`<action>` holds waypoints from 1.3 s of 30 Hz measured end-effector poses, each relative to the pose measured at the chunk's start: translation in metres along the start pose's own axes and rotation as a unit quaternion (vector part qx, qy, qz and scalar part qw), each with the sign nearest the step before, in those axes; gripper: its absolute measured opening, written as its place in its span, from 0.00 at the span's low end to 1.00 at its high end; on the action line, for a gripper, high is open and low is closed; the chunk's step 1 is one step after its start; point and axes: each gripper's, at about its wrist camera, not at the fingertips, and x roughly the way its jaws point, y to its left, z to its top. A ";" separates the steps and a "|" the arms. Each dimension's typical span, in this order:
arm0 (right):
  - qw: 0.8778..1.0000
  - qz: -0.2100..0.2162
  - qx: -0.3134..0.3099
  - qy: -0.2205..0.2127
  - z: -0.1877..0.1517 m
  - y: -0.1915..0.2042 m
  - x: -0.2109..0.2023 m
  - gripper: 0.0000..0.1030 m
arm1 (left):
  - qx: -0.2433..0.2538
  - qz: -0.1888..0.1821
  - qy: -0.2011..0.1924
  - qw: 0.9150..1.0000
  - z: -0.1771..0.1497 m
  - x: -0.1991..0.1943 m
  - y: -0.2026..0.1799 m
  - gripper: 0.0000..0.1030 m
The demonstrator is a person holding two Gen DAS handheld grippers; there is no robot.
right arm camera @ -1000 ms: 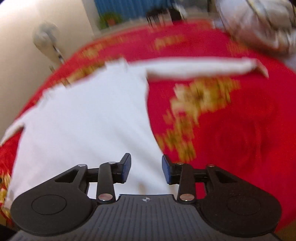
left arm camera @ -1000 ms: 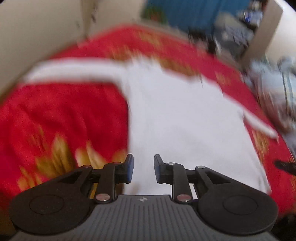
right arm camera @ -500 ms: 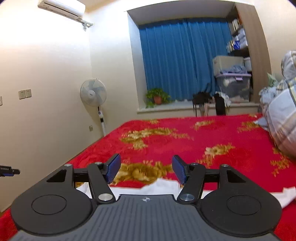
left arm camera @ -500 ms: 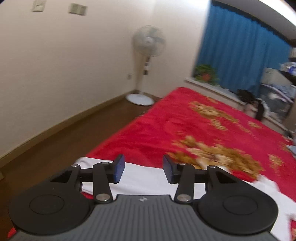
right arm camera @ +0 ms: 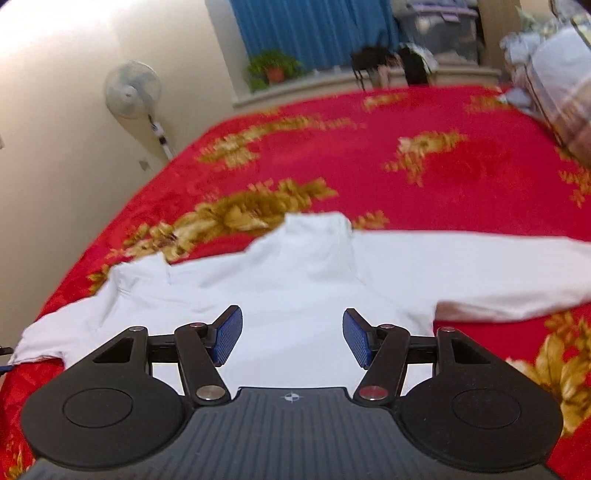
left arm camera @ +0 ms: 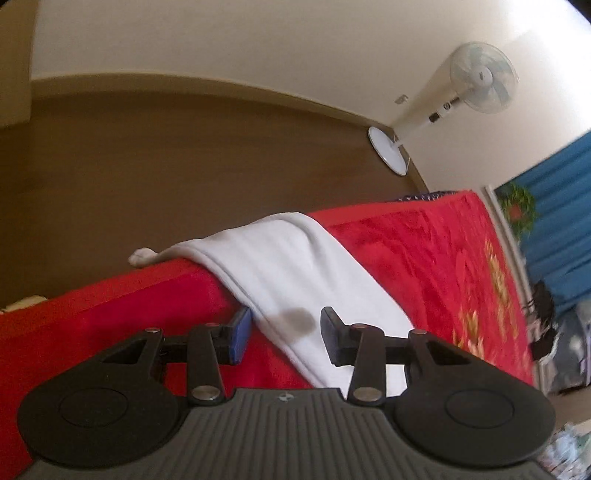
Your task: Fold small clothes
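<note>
One white long-sleeved cotton garment (right arm camera: 295, 280) lies spread ahead of the tongs, with two sleeves, one out to each side. One red plush blanket with gold flower patterns (right arm camera: 424, 177) lies under it. One white pedestal fan (right arm camera: 133, 90) stands beyond, to the left of the right tongs. One potted green plant (right arm camera: 271, 68) sits far ahead. One blue curtain (right arm camera: 314, 26) hangs behind it. Two black two-finger grippers show: the left gripper (left arm camera: 284, 334) and the right gripper (right arm camera: 291, 338).

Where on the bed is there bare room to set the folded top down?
Free: the red blanket beyond the white top, toward the windowsill. Crowded: right edge by the bedding pile, and the left edge, where a sleeve hangs over.
</note>
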 end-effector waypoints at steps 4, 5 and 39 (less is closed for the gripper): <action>1.000 0.003 0.005 0.013 -0.010 0.001 0.006 0.60 | -0.023 0.012 -0.014 1.000 0.006 0.007 0.009 0.40; 1.000 0.001 0.000 0.017 -0.011 0.001 0.007 0.60 | -0.031 0.012 -0.017 0.999 0.007 0.008 0.011 0.40; 0.996 -0.027 -0.002 0.090 -0.033 -0.006 0.033 0.60 | 0.446 -0.095 -0.012 0.890 -0.197 -0.101 -0.211 0.28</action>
